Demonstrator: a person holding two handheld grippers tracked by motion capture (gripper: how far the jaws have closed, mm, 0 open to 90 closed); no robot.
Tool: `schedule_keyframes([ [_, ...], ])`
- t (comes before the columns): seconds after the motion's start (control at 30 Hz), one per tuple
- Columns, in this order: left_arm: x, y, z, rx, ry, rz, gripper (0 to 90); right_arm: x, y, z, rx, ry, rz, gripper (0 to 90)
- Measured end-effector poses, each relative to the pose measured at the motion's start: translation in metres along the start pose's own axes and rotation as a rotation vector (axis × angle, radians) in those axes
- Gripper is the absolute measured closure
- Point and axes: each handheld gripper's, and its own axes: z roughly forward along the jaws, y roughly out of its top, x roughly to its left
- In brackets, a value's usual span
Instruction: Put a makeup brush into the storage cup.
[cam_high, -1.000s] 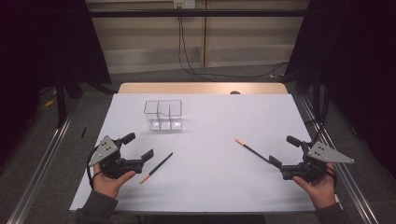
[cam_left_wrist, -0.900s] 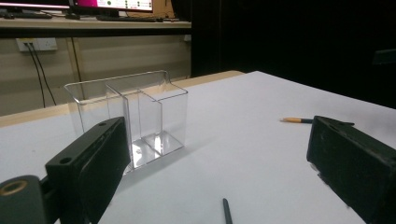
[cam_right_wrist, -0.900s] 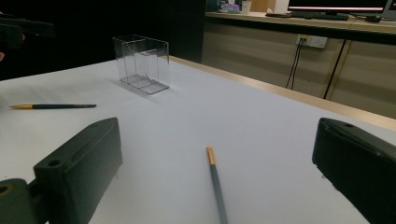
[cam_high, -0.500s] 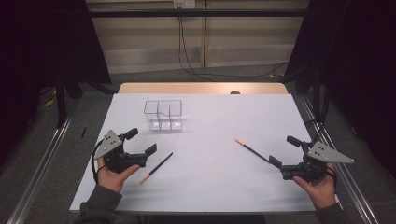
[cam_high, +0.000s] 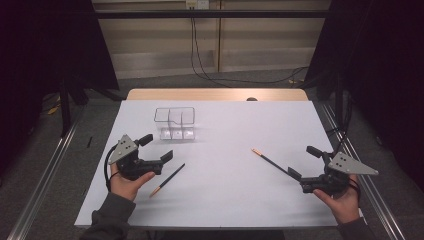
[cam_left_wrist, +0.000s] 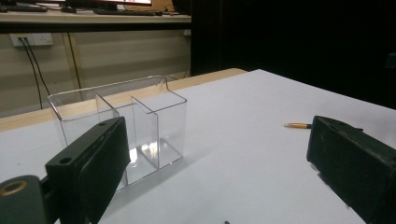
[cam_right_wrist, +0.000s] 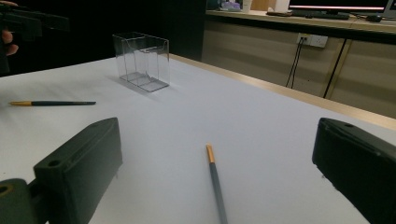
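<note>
A clear divided container (cam_high: 175, 124) stands on the white table cover (cam_high: 230, 200), left of centre towards the back. One dark pencil with an orange tip (cam_high: 167, 179) lies just right of my left gripper (cam_high: 157, 148), which is open, empty and held slightly off the table. In the left gripper view the container (cam_left_wrist: 121, 121) sits beyond the left jaw. A second pencil (cam_high: 270, 160) lies at the right, its near end between the open jaws of my right gripper (cam_high: 303, 161). In the right gripper view this pencil (cam_right_wrist: 215, 179) runs up the middle, untouched.
The table's wooden far edge (cam_high: 215, 94) shows beyond the white cover. Metal rails (cam_high: 45, 180) run along both sides on the floor. The right gripper view also has the left pencil (cam_right_wrist: 51, 103), the container (cam_right_wrist: 142, 60) and the other hand's gripper (cam_right_wrist: 28, 21) far off.
My left gripper has moved right and slightly forward, rising a little, closer to the container. The right gripper and both pencils have stayed put.
</note>
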Motion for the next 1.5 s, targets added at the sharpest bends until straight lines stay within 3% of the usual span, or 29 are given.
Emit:
schedule_keyframes([
  [0.23,0.0,0.002,0.003,0.013,0.005,-0.014,5.5,0.0,0.0,0.001,0.0,0.005,-0.007,0.8],
  [0.33,0.0,0.002,0.004,0.043,0.005,-0.005,5.5,0.001,0.0,0.001,0.011,0.006,0.0,0.8],
  [0.4,0.001,0.002,0.006,0.068,-0.007,-0.019,5.5,0.001,-0.001,0.001,0.016,0.008,-0.01,0.8],
  [0.47,0.002,0.0,0.006,0.097,0.014,-0.033,5.5,0.001,-0.001,0.001,0.015,0.004,-0.013,0.8],
  [0.6,0.003,-0.001,0.007,0.102,0.002,-0.051,5.5,0.0,-0.001,0.001,0.013,0.005,-0.015,0.8],
  [0.77,0.006,0.0,0.009,0.176,0.013,-0.062,5.5,0.001,-0.001,0.001,0.015,0.005,-0.012,0.8],
  [0.93,0.008,0.001,0.01,0.214,0.021,-0.074,5.5,0.001,-0.001,0.001,0.017,0.004,-0.013,0.8],
  [1.5,0.011,0.016,0.013,0.405,0.044,-0.042,5.5,0.0,-0.001,0.001,0.022,0.005,-0.024,0.8],
])
